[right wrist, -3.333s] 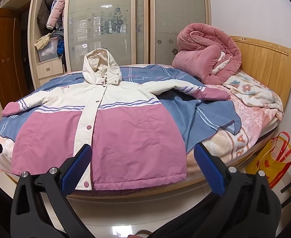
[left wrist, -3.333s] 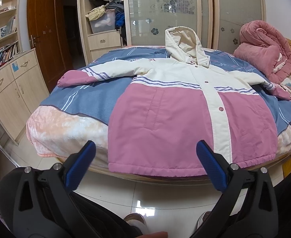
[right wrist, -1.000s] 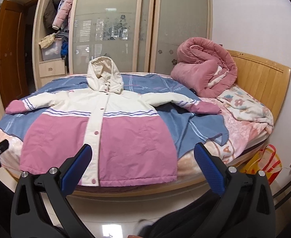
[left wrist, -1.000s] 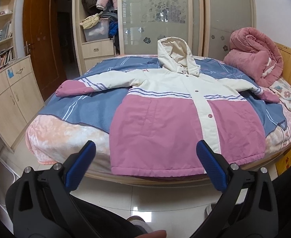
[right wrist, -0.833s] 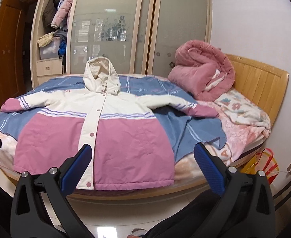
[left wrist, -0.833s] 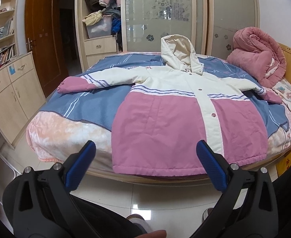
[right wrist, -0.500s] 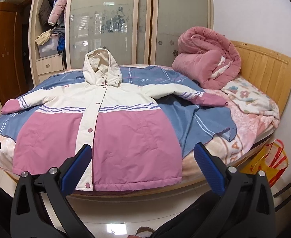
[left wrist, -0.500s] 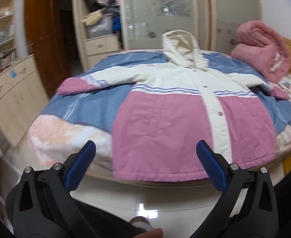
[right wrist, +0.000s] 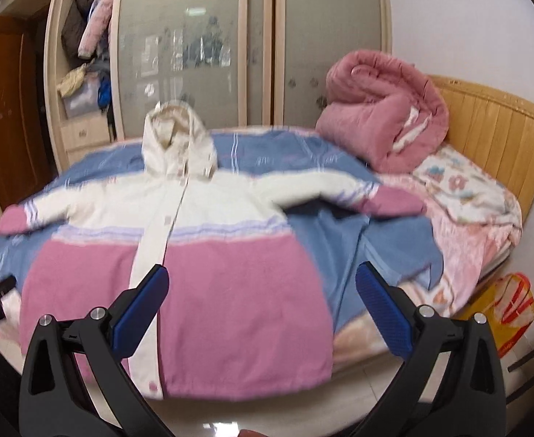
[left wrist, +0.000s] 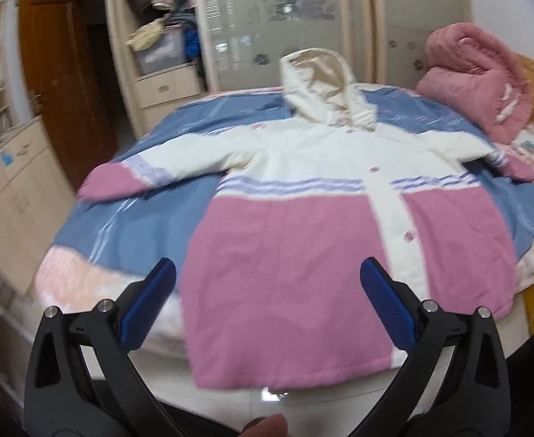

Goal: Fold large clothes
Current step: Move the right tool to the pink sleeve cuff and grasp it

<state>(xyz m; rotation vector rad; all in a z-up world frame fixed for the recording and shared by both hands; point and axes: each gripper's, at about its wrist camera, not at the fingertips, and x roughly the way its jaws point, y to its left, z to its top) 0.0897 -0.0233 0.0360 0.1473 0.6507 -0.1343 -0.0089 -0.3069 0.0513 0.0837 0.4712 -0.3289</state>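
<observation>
A pink and cream hooded coat (left wrist: 303,225) (right wrist: 201,255) lies buttoned and spread flat on the bed, hood toward the wardrobe, both sleeves stretched out sideways, hem at the near bed edge. My left gripper (left wrist: 267,302) is open just short of the hem, over its left half. My right gripper (right wrist: 263,298) is open too, hovering before the hem's right half. Nothing sits between either pair of blue-padded fingers (left wrist: 385,309) (right wrist: 379,313). Both views are motion-blurred.
The blue blanket (left wrist: 128,218) covers the bed under the coat. A rolled pink quilt (right wrist: 383,123) lies by the wooden headboard (right wrist: 500,134). A wardrobe (left wrist: 274,18), a drawer cabinet (left wrist: 11,189) at left, a yellow bag (right wrist: 511,309) on the floor at right.
Both grippers have moved forward toward the bed, so the coat's hem fills more of each view. The jaws stay open and the coat has not moved.
</observation>
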